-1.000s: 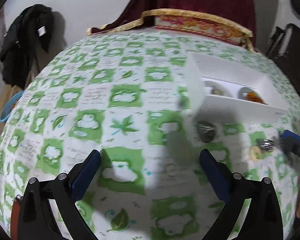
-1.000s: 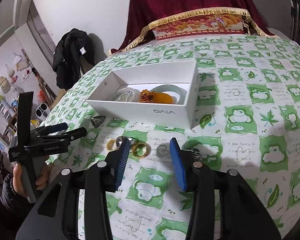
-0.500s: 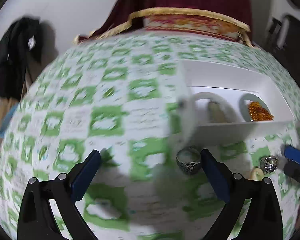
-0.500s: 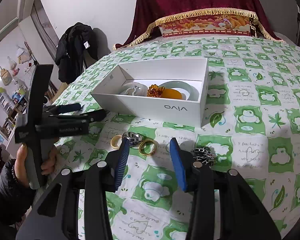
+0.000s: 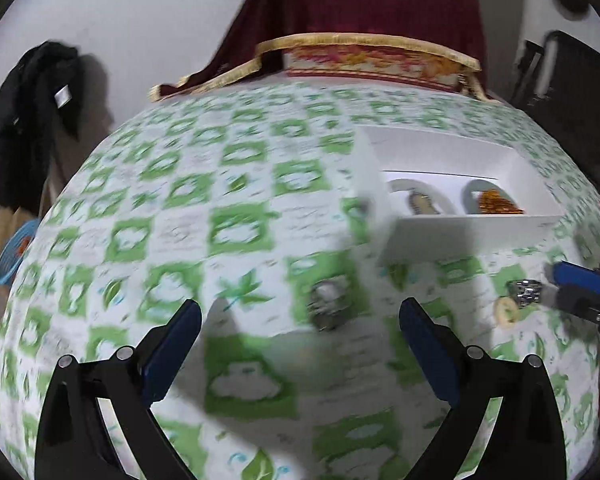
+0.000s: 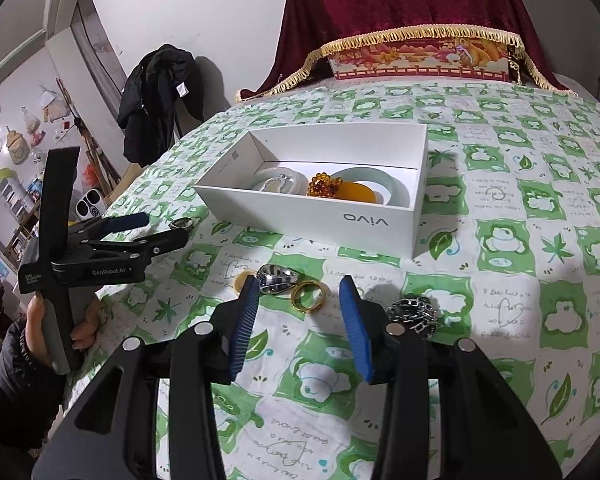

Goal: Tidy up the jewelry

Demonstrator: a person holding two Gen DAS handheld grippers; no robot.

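The green-checked tablecloth carried the white box of bangles, and only the right wrist view showed sharply the gold ring just ahead of the open, empty right gripper, while the blurred left view showed the left gripper, also open, near a silver ring.

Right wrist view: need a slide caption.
Open right gripper over gold ring; white box beyond.
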